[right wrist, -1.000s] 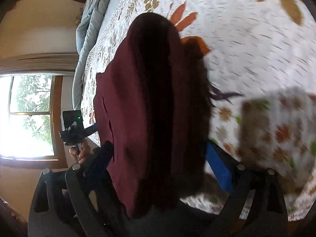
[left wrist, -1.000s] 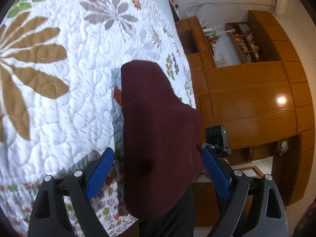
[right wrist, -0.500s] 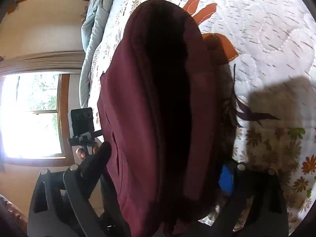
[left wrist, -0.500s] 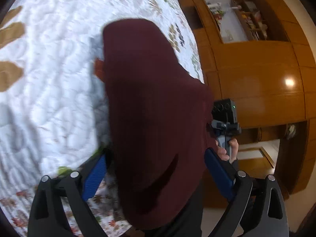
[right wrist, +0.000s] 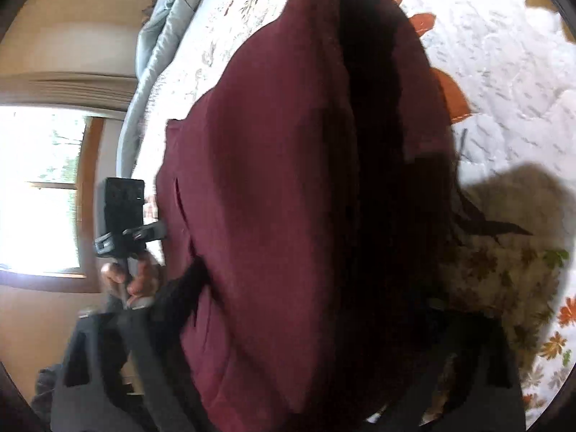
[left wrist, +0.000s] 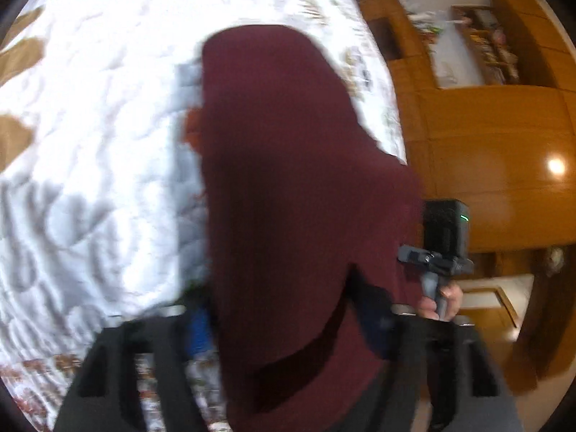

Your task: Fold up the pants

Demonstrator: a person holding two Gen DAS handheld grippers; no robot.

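Note:
The maroon pants hang folded between both grippers above the quilted floral bedspread. My left gripper is shut on the pants' near edge; a blue pad shows left of the cloth. My right gripper is shut on the pants too, its fingers mostly hidden by the fabric. Each view shows the other gripper's camera and the hand that holds it, in the left wrist view and in the right wrist view.
Wooden cabinets and shelves stand beyond the bed's right edge. A light blue blanket lies bunched along the bed's far side. A bright window is at the left of the right wrist view.
Both grippers have closed from wide open onto the pants. The pants have been carried further over the bed and fill more of both views.

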